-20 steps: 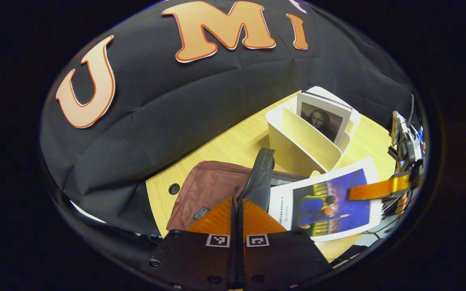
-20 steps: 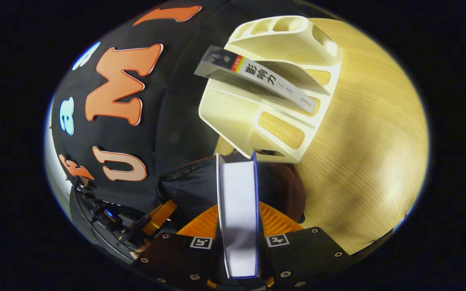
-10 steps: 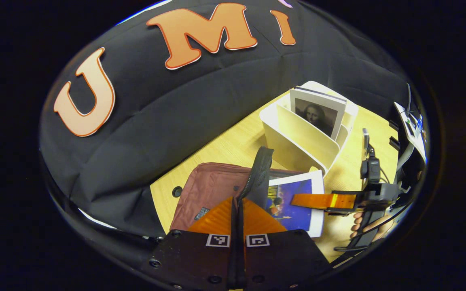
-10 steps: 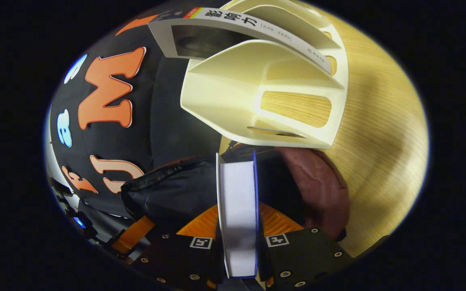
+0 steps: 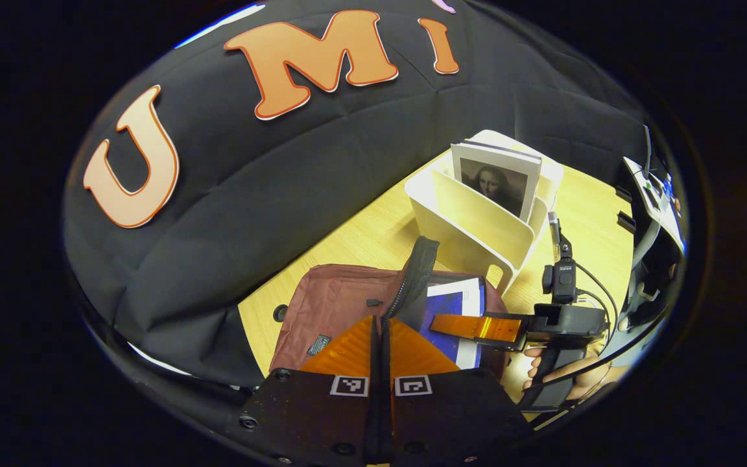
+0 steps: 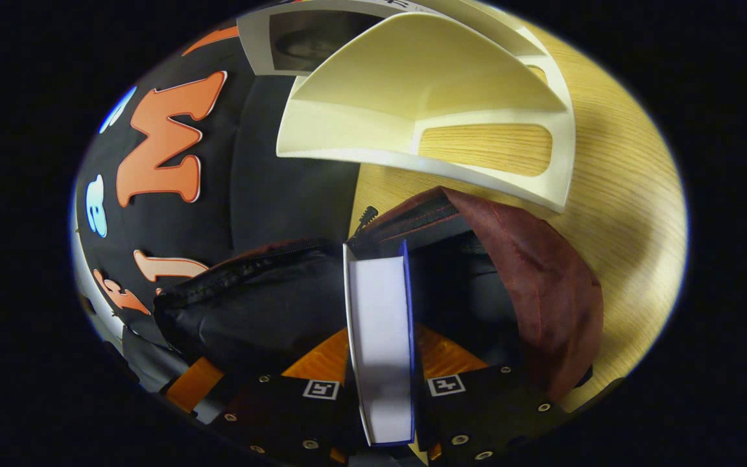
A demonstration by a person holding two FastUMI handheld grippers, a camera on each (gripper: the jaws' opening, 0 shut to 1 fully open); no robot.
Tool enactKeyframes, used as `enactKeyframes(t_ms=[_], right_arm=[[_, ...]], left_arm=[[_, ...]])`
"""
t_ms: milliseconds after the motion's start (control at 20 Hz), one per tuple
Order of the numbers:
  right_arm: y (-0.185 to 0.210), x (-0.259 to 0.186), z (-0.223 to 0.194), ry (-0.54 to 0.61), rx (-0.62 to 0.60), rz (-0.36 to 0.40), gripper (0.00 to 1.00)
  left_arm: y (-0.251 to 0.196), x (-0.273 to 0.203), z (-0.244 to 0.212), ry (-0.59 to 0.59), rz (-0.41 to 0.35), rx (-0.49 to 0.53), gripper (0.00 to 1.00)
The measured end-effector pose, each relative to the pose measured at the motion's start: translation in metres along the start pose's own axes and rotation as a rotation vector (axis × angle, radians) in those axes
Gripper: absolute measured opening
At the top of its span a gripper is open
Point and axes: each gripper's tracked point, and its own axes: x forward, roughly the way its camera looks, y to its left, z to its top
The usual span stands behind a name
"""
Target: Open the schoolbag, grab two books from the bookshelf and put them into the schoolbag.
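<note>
My left gripper (image 5: 381,337) had its two orange fingers pressed together on the black zipper edge of the schoolbag (image 5: 338,305), holding that flap up so the mouth stayed wide. The dark red bag lay on the wooden table (image 5: 360,237), just beside the cream bookshelf (image 5: 477,224).

My right gripper (image 6: 380,350) was clamped on a blue-covered book (image 6: 380,337), both fingers squeezing its covers with the white page edge facing the camera. From the left gripper view I saw that book (image 5: 458,311) partway inside the open bag, its far end already under the raised flap, with the right gripper's finger lying across the cover and a hand (image 5: 574,379) on the handle behind it.

A second book (image 5: 497,181) stood upright in a slot of the bookshelf, well apart from the bag's mouth.
</note>
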Motion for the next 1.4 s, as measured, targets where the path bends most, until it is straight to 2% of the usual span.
enactKeyframes(t_ms=[100, 200, 250, 300, 350, 400, 450, 500, 650, 800, 1050, 1400], right_arm=[[-0.009, -0.001, -0.005, 0.02, 0.0, -0.055, 0.37], [-0.025, -0.005, -0.004, 0.024, 0.001, -0.138, 0.47], [-0.031, -0.006, -0.003, 0.031, 0.001, -0.158, 0.39], [-0.031, -0.01, -0.004, 0.038, 0.002, -0.167, 0.62], [-0.031, -0.013, -0.004, 0.043, 0.003, -0.172, 0.6], [-0.03, -0.016, -0.004, 0.047, -0.002, -0.178, 0.84], [-0.031, -0.02, -0.003, 0.052, -0.009, -0.192, 0.93], [-0.03, -0.025, -0.004, 0.056, -0.024, -0.207, 0.96], [-0.035, -0.04, 0.0, 0.055, -0.063, -0.244, 0.98], [-0.03, -0.057, 0.007, 0.061, -0.075, -0.249, 0.98], [-0.031, -0.105, 0.035, 0.048, -0.214, -0.3, 0.98], [-0.008, -0.174, 0.11, -0.062, -0.374, -0.351, 0.97]], left_arm=[[-0.001, 0.001, -0.003, 0.001, -0.005, -0.014, 0.01], [0.0, 0.002, -0.007, 0.007, -0.005, -0.02, 0.01], [0.0, 0.002, -0.007, 0.007, -0.008, -0.026, 0.01], [0.0, 0.001, -0.01, 0.007, -0.011, -0.032, 0.01], [0.0, 0.001, -0.01, 0.006, -0.016, -0.045, 0.01], [0.0, 0.001, -0.011, 0.005, -0.022, -0.059, 0.01], [0.001, 0.0, -0.01, 0.003, -0.026, -0.071, 0.01], [0.002, 0.0, -0.011, 0.001, -0.027, -0.077, 0.01], [0.005, -0.001, -0.011, -0.006, -0.032, -0.09, 0.01], [0.004, -0.003, -0.014, -0.009, -0.043, -0.113, 0.01], [0.0, -0.003, -0.02, -0.015, -0.061, -0.123, 0.01], [-0.008, -0.002, -0.028, -0.014, -0.079, -0.133, 0.01]])
